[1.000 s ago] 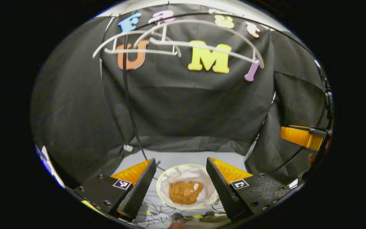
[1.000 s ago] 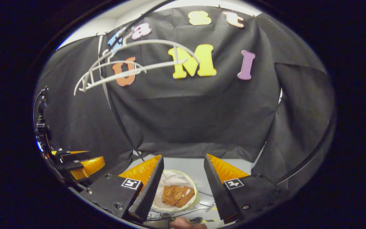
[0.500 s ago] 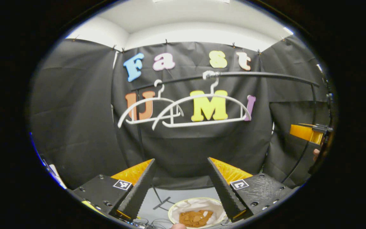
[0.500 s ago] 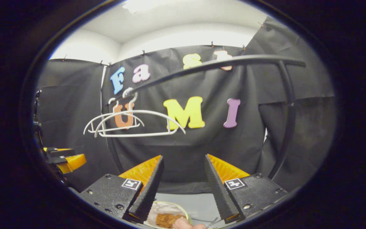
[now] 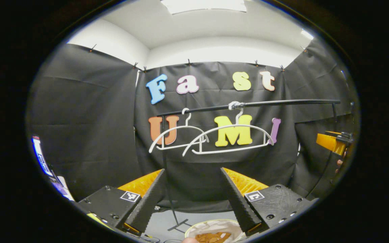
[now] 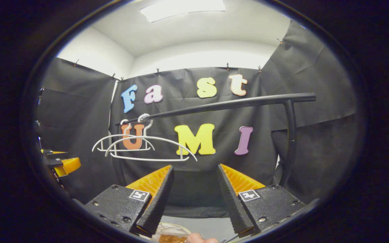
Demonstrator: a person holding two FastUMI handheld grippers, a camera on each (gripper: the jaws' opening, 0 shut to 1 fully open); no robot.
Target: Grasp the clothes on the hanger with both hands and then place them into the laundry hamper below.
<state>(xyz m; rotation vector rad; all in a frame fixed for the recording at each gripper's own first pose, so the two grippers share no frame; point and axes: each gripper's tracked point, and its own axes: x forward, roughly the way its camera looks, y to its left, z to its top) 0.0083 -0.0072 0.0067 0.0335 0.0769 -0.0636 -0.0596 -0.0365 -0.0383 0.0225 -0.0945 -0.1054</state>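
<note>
Two bare white hangers hang on a black rail in front of the cloth wall. In the left gripper view my left gripper stands open below them, with nothing between its fingers. The round white-lined hamper sits at the bottom edge, with orange clothes crumpled inside. My right gripper shows far off at the right edge. In the right gripper view my right gripper is open and holds nothing. The hangers hang to its upper left on the rail. The hamper and orange clothes peek in below. My left gripper shows at the left edge.
The rack's left upright runs down to a foot on the grey floor beside the hamper. Its right upright stands right of my right gripper. A lit screen leans at the far left. A hand shows at the bottom edge.
Both grippers have tilted upward. The hamper with the orange clothes slid from mid-view to the bottom edge, and the hangers and rail dropped into the middle. Both grippers stayed open.
</note>
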